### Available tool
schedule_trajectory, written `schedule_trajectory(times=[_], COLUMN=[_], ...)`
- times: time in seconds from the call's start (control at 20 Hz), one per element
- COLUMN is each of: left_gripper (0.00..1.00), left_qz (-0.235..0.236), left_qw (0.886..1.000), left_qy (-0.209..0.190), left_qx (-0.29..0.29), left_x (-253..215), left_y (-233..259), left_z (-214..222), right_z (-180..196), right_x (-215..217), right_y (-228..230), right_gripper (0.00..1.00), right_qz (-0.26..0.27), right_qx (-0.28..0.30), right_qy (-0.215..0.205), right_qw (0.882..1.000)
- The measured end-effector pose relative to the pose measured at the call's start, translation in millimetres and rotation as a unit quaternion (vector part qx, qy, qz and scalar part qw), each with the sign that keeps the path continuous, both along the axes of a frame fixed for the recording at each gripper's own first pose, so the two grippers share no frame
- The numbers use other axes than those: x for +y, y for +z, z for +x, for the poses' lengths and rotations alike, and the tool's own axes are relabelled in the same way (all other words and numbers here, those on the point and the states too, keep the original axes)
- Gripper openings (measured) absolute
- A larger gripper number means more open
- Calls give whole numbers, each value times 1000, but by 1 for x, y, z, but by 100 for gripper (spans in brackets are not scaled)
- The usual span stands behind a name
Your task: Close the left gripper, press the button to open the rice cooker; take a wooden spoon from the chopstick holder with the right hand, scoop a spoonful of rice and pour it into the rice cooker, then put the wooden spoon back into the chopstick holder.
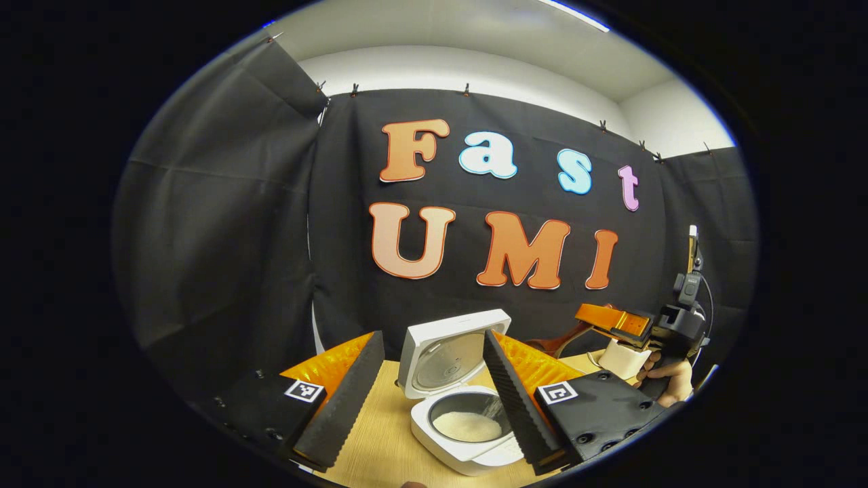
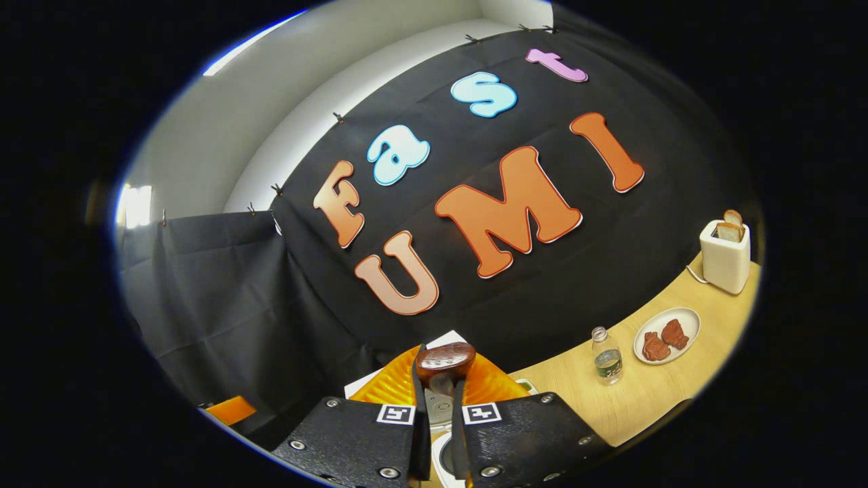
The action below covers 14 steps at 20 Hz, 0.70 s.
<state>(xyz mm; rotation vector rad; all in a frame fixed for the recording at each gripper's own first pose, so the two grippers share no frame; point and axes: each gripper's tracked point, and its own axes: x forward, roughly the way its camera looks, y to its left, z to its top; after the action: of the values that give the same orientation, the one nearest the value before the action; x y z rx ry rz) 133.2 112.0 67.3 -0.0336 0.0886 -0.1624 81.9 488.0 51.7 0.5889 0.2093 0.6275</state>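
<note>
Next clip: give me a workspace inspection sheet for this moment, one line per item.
Surface: wooden table, light wood grain.
Job's things: rice cooker open, lid up, rice in the pot; wooden spoon gripped by its handle, bowl end raised.
Clutter: toaster with bread; plate with brown food; small bottle.
Grippers: left gripper open, framing the cooker; right gripper shut on the wooden spoon.
Cables: a cord at the toaster's base.
Surroundings: black cloth wall, white wall above.
</note>
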Motion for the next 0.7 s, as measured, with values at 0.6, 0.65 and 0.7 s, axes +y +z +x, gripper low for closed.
schedule_trajectory(times=[0.6, 0.65, 0.7], left_gripper=[100, 100, 99], left_qz=[-2, -2, -2], left_qw=[1000, 1000, 1000], left_qy=[3, 4, 5], left_qx=[5, 5, 6], left_x=[3, 5, 5], left_y=[-5, -5, -6], left_z=[0, 0, 0], right_z=[-11, -12, -12], right_x=[21, 24, 25], right_y=[-9, -10, -12], right_gripper=[11, 11, 11], right_qz=[-55, -66, -78], right_qx=[-29, -34, -42], right_qy=[44, 47, 48], right_qw=[997, 996, 995])
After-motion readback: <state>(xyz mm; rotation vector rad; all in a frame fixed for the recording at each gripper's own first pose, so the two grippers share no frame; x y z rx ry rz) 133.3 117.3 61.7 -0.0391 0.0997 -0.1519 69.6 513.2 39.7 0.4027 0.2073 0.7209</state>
